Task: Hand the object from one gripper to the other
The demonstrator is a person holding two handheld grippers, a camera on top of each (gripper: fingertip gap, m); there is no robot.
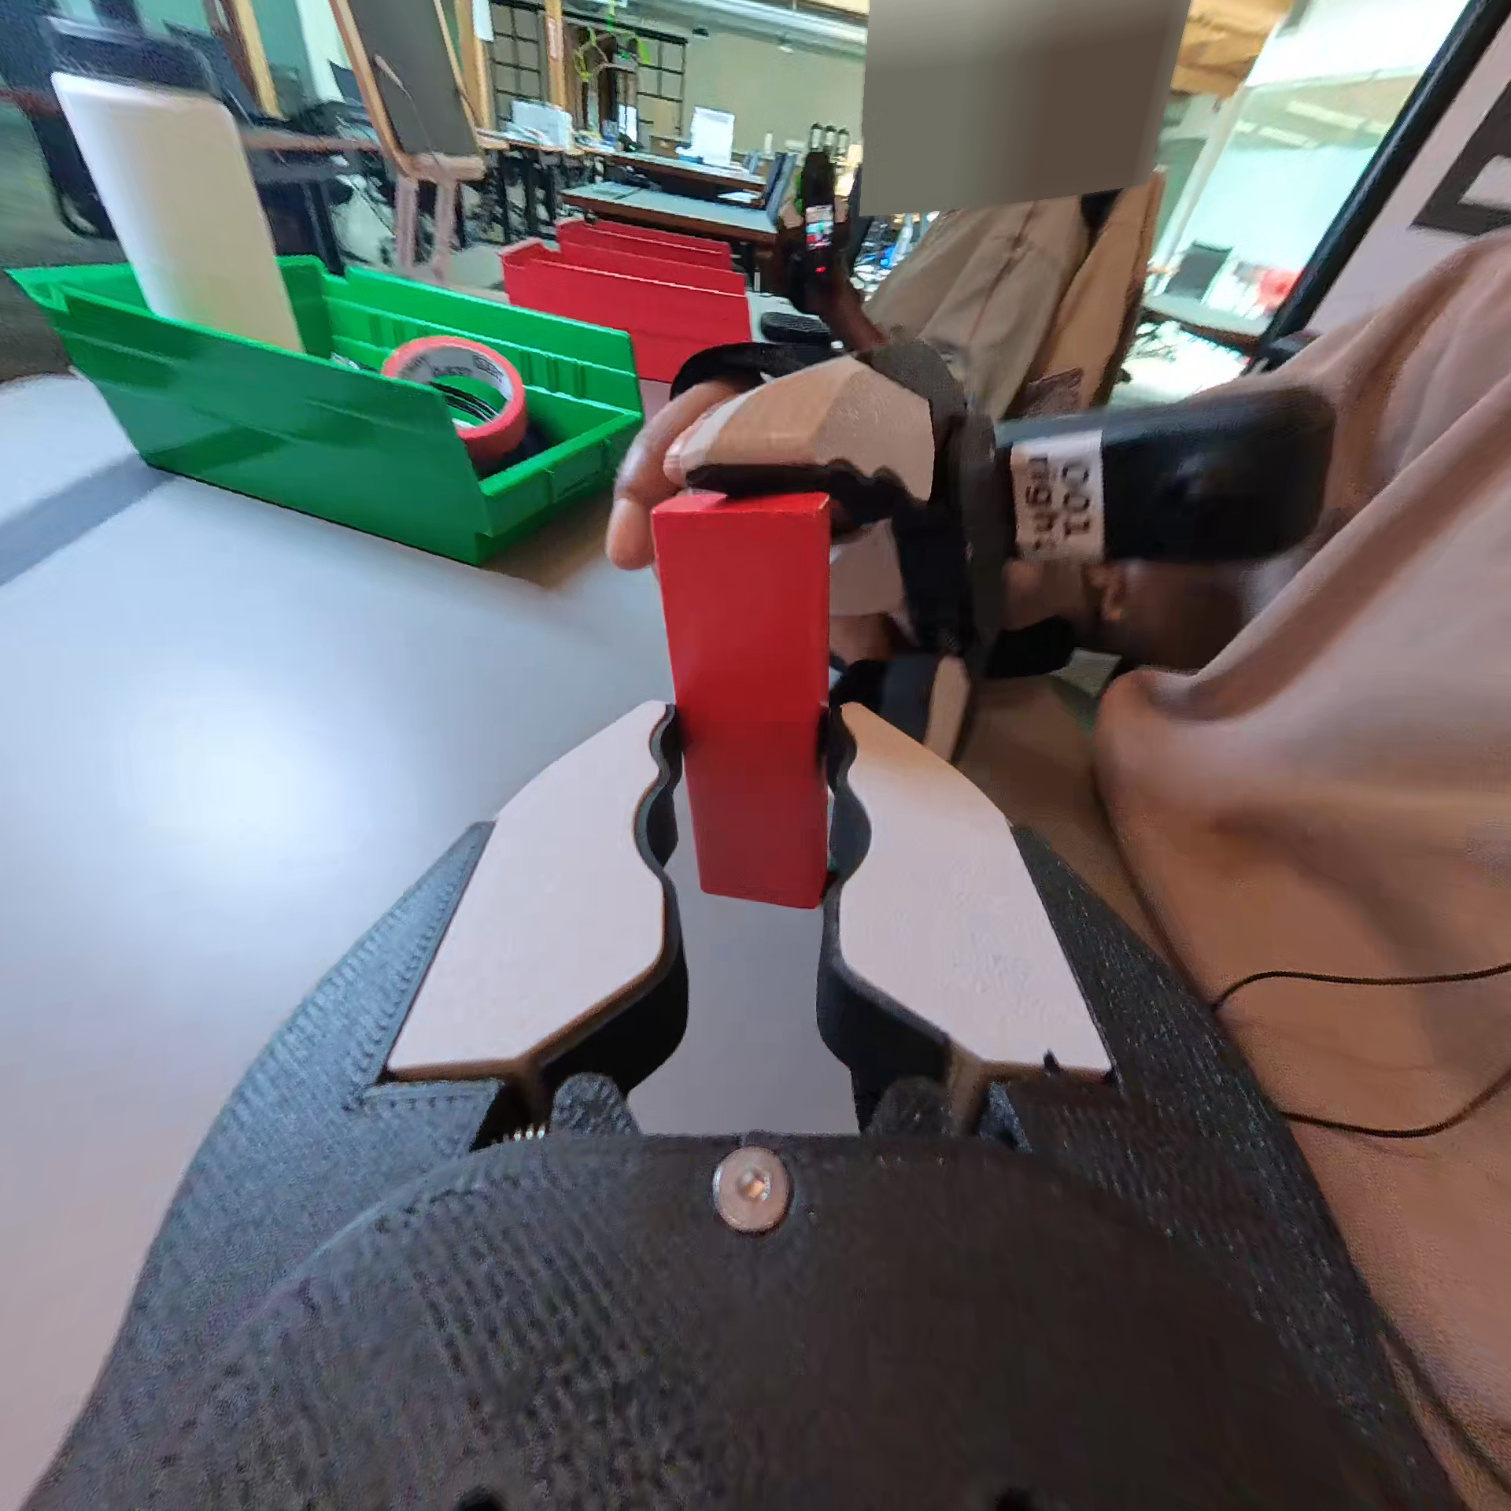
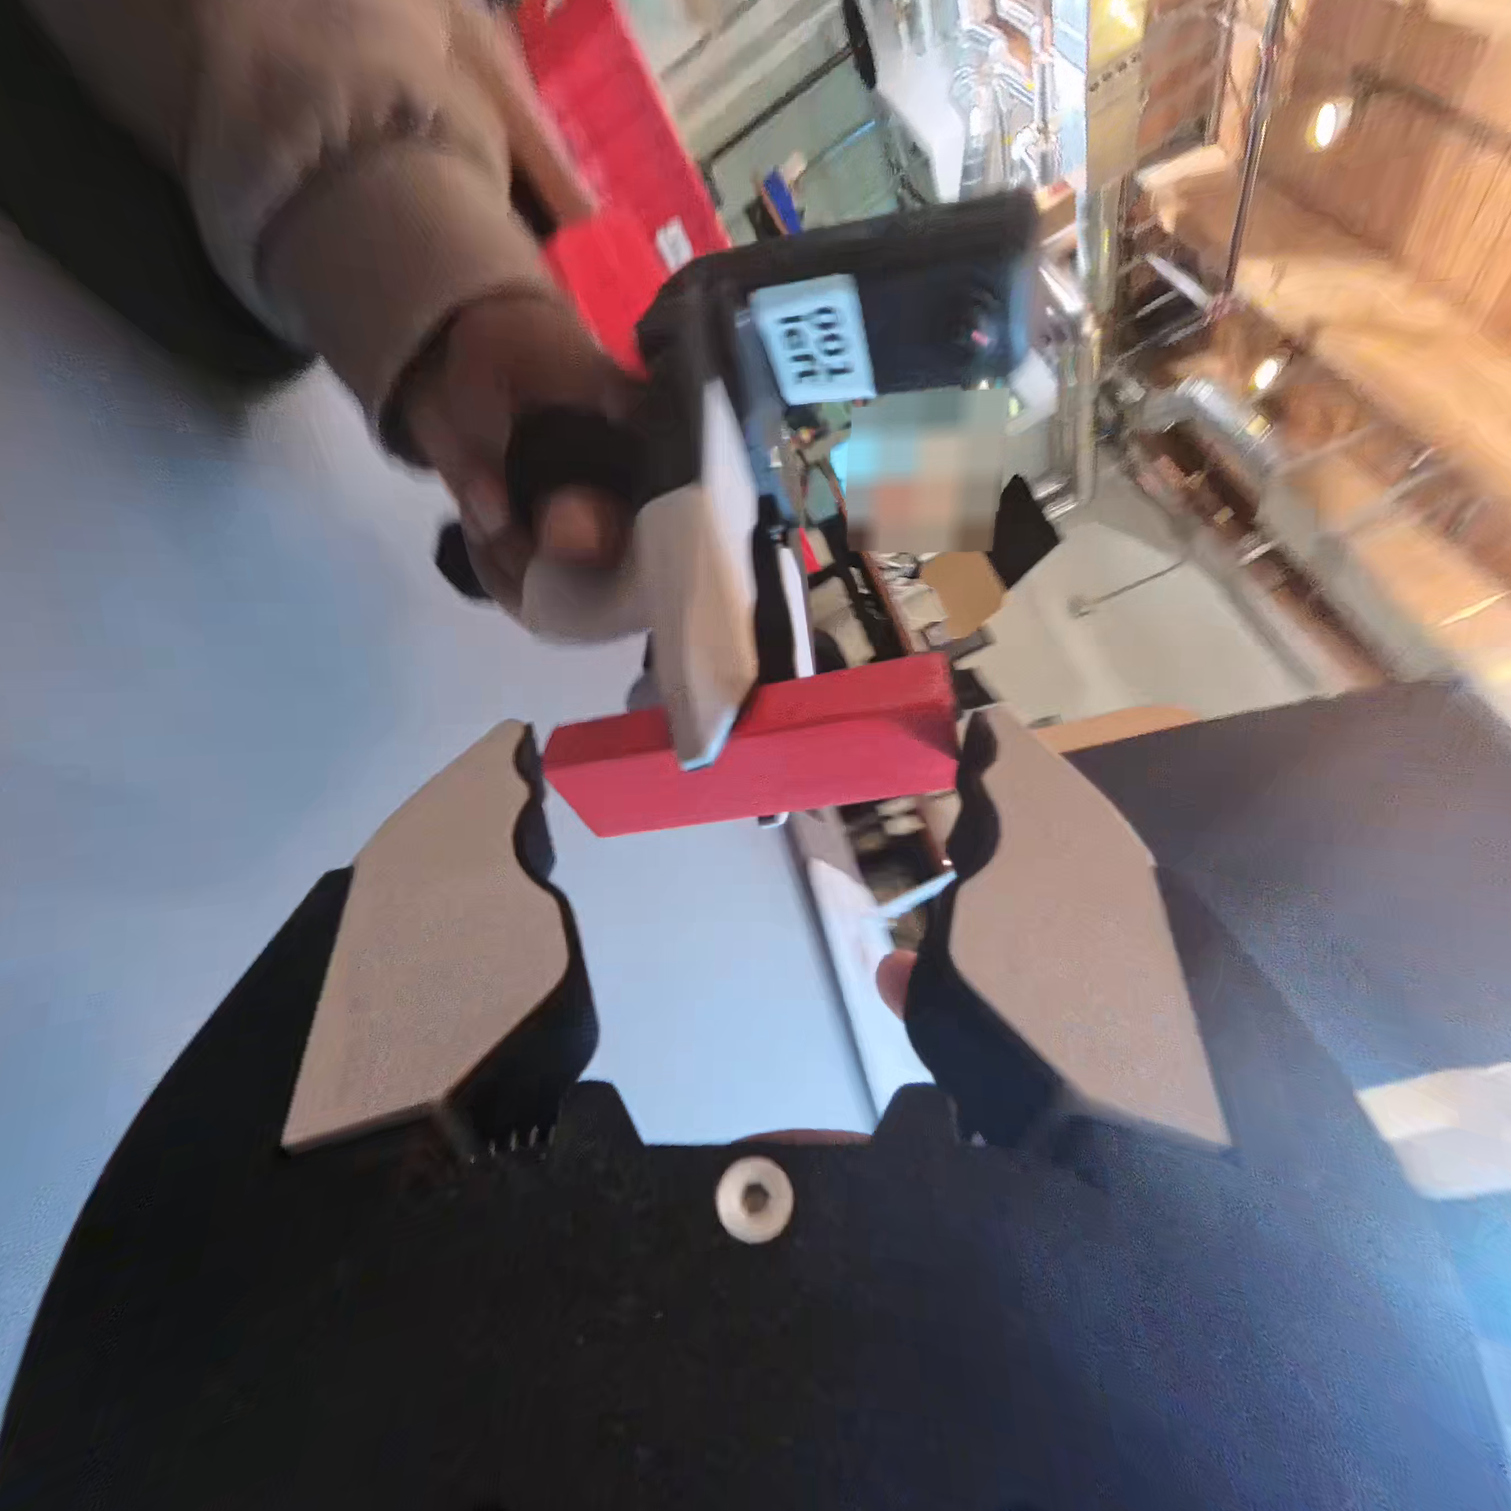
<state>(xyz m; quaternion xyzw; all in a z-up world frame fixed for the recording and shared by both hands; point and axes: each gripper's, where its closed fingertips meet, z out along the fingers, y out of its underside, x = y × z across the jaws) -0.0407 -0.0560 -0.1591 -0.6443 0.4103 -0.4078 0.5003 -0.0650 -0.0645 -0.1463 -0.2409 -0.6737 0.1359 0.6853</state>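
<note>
A red rectangular block (image 1: 748, 695) stands upright between my left gripper's (image 1: 748, 719) fingers, which are shut on its lower half above the grey table (image 1: 245, 777). The right gripper comes in from the right, and its upper finger (image 1: 818, 425) lies on the block's top end. In the right wrist view the block (image 2: 818, 752) lies crosswise, with my right gripper (image 2: 752, 744) spread wide and a fingertip at each end of it. I cannot tell whether they touch it. A left gripper finger (image 2: 703, 621) clamps the block's middle.
A green bin (image 1: 270, 425) at the back left holds a red tape roll (image 1: 466, 384) and a white panel (image 1: 180, 212). Red bins (image 1: 638, 294) stand behind it. A person's beige sleeve (image 1: 1308, 736) and a thin black cable (image 1: 1349, 973) are on the right. My left and right fingertips are right by each other.
</note>
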